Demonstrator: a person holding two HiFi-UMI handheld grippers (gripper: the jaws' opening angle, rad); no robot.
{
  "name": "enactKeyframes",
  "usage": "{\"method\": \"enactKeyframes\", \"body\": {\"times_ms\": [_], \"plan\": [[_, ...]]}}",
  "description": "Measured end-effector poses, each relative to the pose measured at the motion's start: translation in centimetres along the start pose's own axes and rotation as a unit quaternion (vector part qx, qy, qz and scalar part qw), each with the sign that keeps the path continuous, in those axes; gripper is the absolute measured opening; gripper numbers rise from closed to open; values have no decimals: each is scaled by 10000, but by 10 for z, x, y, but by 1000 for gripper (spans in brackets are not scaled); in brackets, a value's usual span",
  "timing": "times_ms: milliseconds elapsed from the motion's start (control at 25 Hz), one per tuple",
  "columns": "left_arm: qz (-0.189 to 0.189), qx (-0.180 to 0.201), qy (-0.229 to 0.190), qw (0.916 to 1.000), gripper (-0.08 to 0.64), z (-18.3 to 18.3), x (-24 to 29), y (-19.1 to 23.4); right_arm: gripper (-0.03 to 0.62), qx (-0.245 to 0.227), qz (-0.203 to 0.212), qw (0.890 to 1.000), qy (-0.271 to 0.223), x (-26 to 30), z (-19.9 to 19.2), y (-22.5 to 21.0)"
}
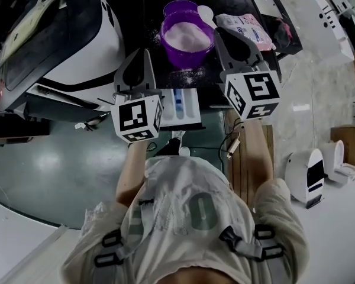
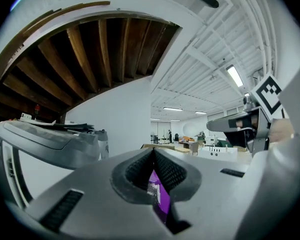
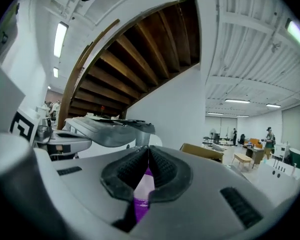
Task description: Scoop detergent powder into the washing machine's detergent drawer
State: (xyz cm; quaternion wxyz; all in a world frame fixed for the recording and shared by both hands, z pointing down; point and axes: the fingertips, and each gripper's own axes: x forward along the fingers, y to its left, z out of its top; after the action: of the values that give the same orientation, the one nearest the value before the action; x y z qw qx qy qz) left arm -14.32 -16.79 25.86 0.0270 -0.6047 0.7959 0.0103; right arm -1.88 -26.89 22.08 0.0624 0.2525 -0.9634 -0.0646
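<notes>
View from above of a person holding a gripper in each hand over a dark table (image 1: 225,5). An open purple tub (image 1: 187,37) full of white detergent powder (image 1: 186,35) stands on the table, straight ahead of the person. A white scoop (image 1: 204,13) rests at the tub's far right rim, its rounded end pointing away from the person. Loose powder is scattered on the table in front of the tub.

The white detergent drawer (image 1: 178,106) is pulled out just below the table's near edge. Its long axis runs toward the person, with narrow compartments side by side along it.

The left gripper (image 1: 142,53) hangs above the drawer, with its tip near the tub's left side. The right gripper (image 1: 220,32) is just right of the tub. Both point away from the person. The tongs of each are pressed together, gripping nothing; purple shows through the slit below.

A white washing machine (image 1: 59,40) lies to the left.
</notes>
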Motion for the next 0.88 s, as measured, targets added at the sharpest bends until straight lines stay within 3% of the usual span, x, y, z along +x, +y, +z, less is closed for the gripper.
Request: {"method": "enactKeyframes", "body": {"times_ms": [200,400,640,880], "plan": [[217,-83,109,9997,20,-12,23,23,9,-538,656,9938,716,37,-12,-2],[337,-163,238,9990,20,-25,47,35,9,-950,1249,9777,1394,67,-28,0],[233,-157,346,9990,20,-41,70,35,9,-1248,2147,9418,2268,94,-47,6],[157,-313,427,9985,20,-59,93,38,9,-2016,2580,8996,2890,114,-67,9]]}}
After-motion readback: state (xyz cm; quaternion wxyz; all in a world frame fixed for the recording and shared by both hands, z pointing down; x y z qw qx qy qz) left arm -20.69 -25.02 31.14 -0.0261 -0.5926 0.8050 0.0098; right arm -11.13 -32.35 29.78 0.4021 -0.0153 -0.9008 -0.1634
